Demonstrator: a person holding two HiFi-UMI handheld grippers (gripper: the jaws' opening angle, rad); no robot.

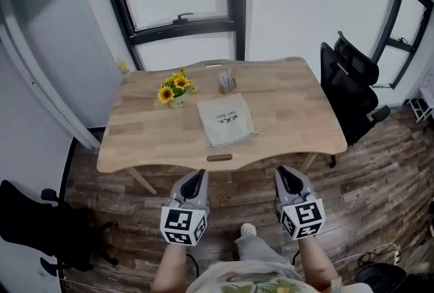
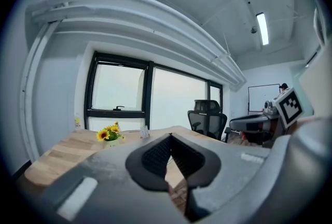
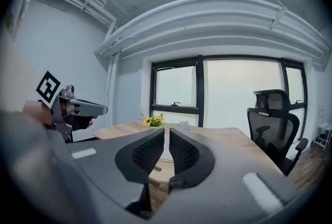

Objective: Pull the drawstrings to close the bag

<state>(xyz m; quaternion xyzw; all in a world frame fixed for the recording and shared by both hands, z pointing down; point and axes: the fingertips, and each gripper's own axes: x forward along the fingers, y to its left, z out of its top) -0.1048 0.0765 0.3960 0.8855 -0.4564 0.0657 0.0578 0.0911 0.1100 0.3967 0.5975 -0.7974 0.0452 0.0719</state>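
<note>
Both grippers are hovering in front of the table, off its near edge, over the wood-plank floor [image 1: 380,197]. Neither is touching anything.

Left gripper [image 1: 194,180]: the jaws are sitting closed, the ribbed black pads meeting at the tip and nothing between them. The left gripper view [image 2: 169,137] is showing the same, with a matte grey body and a dark pad surround.

Right gripper [image 1: 290,176]: the jaws are standing just a crack apart, a thin slit running between the textured pads and nothing inside it (right gripper view [image 3: 166,132]).

The bag [image 1: 227,122] is lying flat near the middle of the table [image 1: 291,108], well apart from both grippers. It is pale cloth, roughly rectangular and slightly skewed, with small dark print on top. A thin cord [image 1: 258,130] is trailing off its near right corner; detail is too small to read.

The table is light wood with rounded corners and a slot cut into the near edge. A sunflower bunch in a small pot [image 1: 176,91] is sitting left of the bag, and a small upright holder [image 1: 227,81] behind it. A black mesh office chair [image 1: 352,81] is standing at the table's right end.
</note>
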